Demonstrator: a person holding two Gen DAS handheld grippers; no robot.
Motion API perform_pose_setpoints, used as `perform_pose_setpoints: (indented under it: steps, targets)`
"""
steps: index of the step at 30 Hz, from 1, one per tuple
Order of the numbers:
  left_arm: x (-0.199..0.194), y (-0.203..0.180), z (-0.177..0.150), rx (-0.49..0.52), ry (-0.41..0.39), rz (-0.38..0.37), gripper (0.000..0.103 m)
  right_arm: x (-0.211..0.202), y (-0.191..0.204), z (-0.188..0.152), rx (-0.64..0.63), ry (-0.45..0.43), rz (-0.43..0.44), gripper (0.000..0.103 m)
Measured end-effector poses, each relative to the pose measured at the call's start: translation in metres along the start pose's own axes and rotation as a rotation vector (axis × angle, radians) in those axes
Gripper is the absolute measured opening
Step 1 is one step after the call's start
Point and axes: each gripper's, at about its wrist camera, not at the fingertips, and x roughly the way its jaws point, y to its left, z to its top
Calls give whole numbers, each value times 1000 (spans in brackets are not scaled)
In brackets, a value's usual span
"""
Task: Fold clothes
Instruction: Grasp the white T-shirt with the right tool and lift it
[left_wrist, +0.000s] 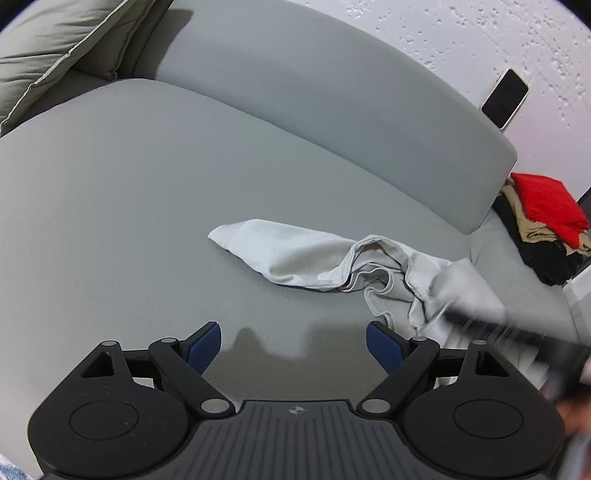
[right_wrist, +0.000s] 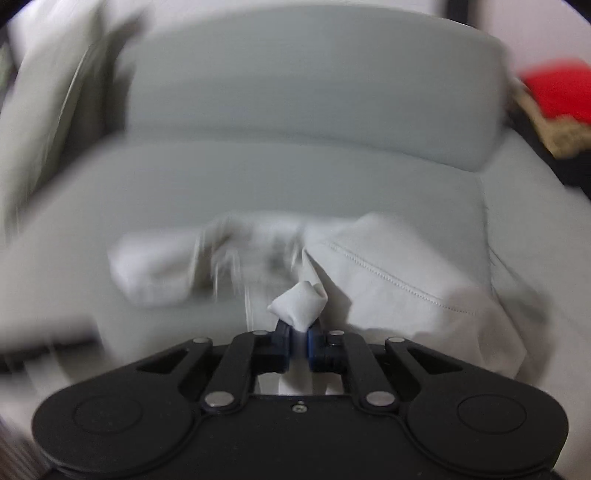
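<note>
Over at the sofa's (left_wrist: 110, 221) far left corner a pale green pillow (left_wrist: 48, 48) leans against the backrest. Nearer, the left claw (left_wrist: 293, 345) hangs above the bare grey seat with its blue pads spread wide and nothing between them. The pale grey garment (left_wrist: 295, 254) lies crumpled on the seat, beyond this claw and off to its right; one narrow end points toward the middle of the seat, and the bunched folds trail toward the right end of the sofa. A dark blurred shape crosses the cloth at the lower right of the left wrist view; what it is cannot be told.

Further right, the right claw (right_wrist: 298, 341) is clamped tight on a small white nub of the garment (right_wrist: 388, 280), which pokes out just past its pads. The rest of the cloth spreads beyond and to both sides, a stitched hem running across its right part. A phone (left_wrist: 505, 98) leans on the wall above the backrest's right end, and a pile of red, tan and black clothes (left_wrist: 546, 229) sits at the sofa's far right corner.
</note>
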Motion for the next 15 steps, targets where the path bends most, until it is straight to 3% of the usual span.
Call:
perform_pose_setpoints:
  steps: [3, 6, 10, 13, 15]
  targets:
    - [-1, 1, 2, -4, -18, -12, 84, -49, -19, 61, 132, -150, 65, 7]
    - [-7, 7, 5, -37, -51, -42, 84, -144, -41, 128, 276, -448, 158, 7]
    - [-22, 5, 3, -11, -115, -65, 84, -267, -79, 152, 506, -777, 244, 7]
    - [-35, -2, -2, 39, -154, -107, 84, -302, -98, 118, 587, -804, 226, 7]
    - [-45, -4, -6, 66, -173, -142, 84, -304, -114, 80, 653, -742, 209, 7]
